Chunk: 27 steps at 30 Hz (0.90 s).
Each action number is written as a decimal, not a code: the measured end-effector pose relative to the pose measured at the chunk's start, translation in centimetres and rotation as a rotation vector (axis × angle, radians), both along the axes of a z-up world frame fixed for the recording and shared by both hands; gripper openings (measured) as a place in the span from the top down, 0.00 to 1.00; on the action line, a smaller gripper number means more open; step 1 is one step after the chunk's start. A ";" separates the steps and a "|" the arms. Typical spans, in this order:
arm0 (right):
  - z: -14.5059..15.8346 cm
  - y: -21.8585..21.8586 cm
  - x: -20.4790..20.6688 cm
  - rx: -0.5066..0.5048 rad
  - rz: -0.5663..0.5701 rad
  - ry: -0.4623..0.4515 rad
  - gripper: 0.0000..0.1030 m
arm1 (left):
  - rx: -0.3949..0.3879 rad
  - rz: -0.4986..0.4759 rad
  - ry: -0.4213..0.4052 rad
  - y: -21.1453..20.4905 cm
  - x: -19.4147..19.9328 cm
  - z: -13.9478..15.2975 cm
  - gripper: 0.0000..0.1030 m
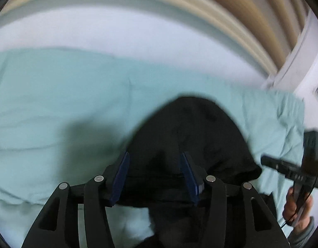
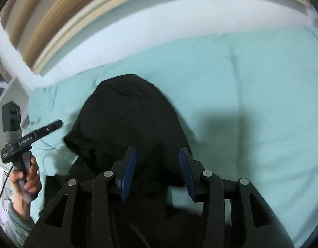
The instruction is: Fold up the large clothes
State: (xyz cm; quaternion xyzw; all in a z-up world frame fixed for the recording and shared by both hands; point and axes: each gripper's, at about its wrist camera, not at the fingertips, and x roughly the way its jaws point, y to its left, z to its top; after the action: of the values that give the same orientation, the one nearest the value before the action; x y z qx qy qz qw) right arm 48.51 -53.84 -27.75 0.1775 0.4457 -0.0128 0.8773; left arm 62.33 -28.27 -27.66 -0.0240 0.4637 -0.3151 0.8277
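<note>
While both views are smeared with blur, the black garment [image 1: 189,136] reads clearly as a bunched heap on the mint bedcover [image 1: 55,103], near the cover's edge where the white sheet [image 1: 117,31] begins. Left tongs [image 1: 154,177] and right tongs [image 2: 157,173] both stand spread wide over the heap's near side, blue pads apart, nothing pinched; whether cloth brushes the pads I cannot tell. Risk, as I judge it: closing on this lump could catch several layers, or the bedcover beneath the garment, so the lift drags a tangle instead of one clean edge.
</note>
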 end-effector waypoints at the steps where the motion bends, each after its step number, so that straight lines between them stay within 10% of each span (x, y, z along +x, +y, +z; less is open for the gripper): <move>1: -1.4 0.4 1.6 -0.012 -0.001 0.045 0.55 | 0.037 -0.016 0.029 -0.9 0.4 -1.7 0.48; 7: -8.7 0.4 3.7 -0.113 0.031 0.205 0.53 | 0.160 -0.083 0.076 -2.7 -0.5 -7.3 0.48; 14: -6.4 -2.4 2.1 0.062 0.010 0.154 0.41 | 0.041 -0.066 -0.006 -1.0 -1.7 -1.7 0.47; 19: -4.6 -5.1 1.1 0.190 0.029 0.070 0.28 | -0.023 0.009 -0.060 2.2 0.2 0.9 0.27; 27: -8.7 -5.5 4.2 0.343 0.122 0.155 0.30 | -0.224 -0.068 0.346 3.4 6.0 -6.5 0.27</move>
State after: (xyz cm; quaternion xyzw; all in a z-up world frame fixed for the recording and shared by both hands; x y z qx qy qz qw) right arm 52.75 -59.31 -36.45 0.2956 0.5176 0.1030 0.7963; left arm 68.33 -24.89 -34.19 -0.1540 0.5614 -0.3837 0.7169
